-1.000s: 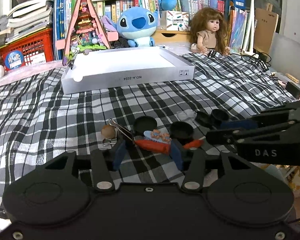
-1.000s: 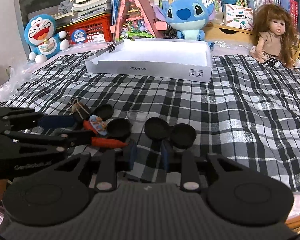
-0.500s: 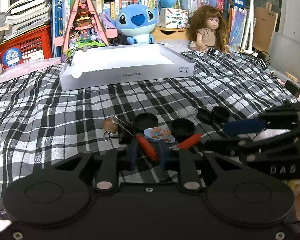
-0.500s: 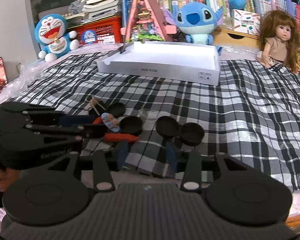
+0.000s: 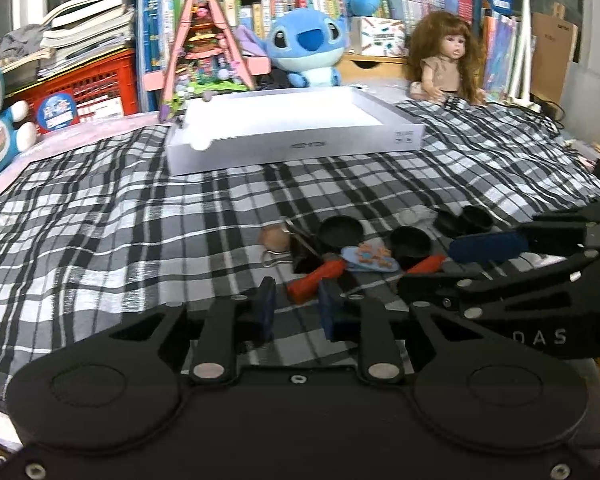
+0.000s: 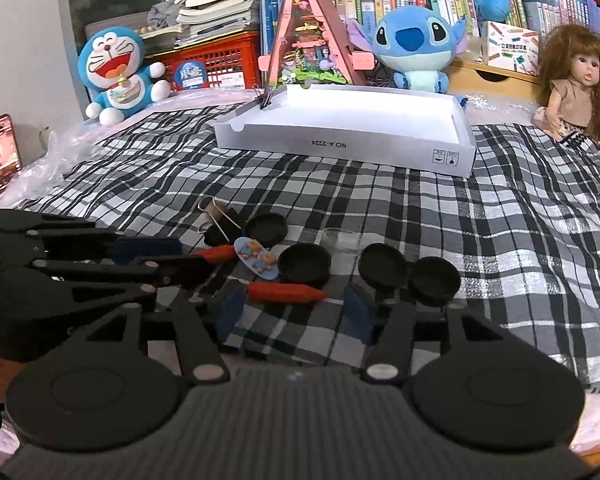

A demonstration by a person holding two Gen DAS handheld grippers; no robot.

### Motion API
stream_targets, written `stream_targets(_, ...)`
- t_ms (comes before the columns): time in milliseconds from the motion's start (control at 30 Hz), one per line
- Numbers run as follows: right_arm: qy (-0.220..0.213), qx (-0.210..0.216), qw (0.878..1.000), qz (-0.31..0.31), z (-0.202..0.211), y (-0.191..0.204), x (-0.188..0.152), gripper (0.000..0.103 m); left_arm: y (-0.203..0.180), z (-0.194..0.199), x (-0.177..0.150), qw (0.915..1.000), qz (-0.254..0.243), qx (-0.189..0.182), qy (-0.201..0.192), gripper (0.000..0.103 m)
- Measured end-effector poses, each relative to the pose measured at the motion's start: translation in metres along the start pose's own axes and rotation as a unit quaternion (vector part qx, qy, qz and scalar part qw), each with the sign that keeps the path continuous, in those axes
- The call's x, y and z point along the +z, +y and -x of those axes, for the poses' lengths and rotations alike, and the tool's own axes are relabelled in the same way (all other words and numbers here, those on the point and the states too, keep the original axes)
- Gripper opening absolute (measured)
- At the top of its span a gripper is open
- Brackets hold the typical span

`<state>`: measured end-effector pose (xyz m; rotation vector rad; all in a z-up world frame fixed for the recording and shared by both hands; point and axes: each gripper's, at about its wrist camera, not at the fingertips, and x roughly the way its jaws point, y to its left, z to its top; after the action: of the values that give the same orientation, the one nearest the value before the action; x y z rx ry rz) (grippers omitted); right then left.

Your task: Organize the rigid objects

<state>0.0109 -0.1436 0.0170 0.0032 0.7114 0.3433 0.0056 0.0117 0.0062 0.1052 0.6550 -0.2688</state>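
Now, R gripper (image 6: 294, 312) jaws just opening, orange handle (image 6: 286, 293) ahead, plaid cloth (image 6: 500, 240)

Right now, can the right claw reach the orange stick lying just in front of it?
Probably yes: the right claw's jaws have just been opening, and the orange stick lies bare at their tips, not gripped, nothing blocking it.
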Motion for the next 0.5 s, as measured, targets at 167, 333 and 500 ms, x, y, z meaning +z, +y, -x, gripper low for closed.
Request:
stream_targets(167,-0.005,-0.015,1.000,0.001,-0.0046,0.0059,-0.0016,0.071,0.0081,-0.0034,0.0014,0.9995,0.018,0.024,0.002,0.024)
stream_targets(333,-0.011,-0.023,1.000,0.013,-0.0055,0.0101,-0.0050,0.062,0.0092,-0.0021,0.0012,0.9995,0.023,0.020,-0.001,0.032)
stream_targets(500,-0.015,-0.024,1.000,0.008,-0.0026,0.0072,-0.0055,0.050,0.0034,0.0010,0.0003,0.9995,0.027,0.013,-0.006,0.042)
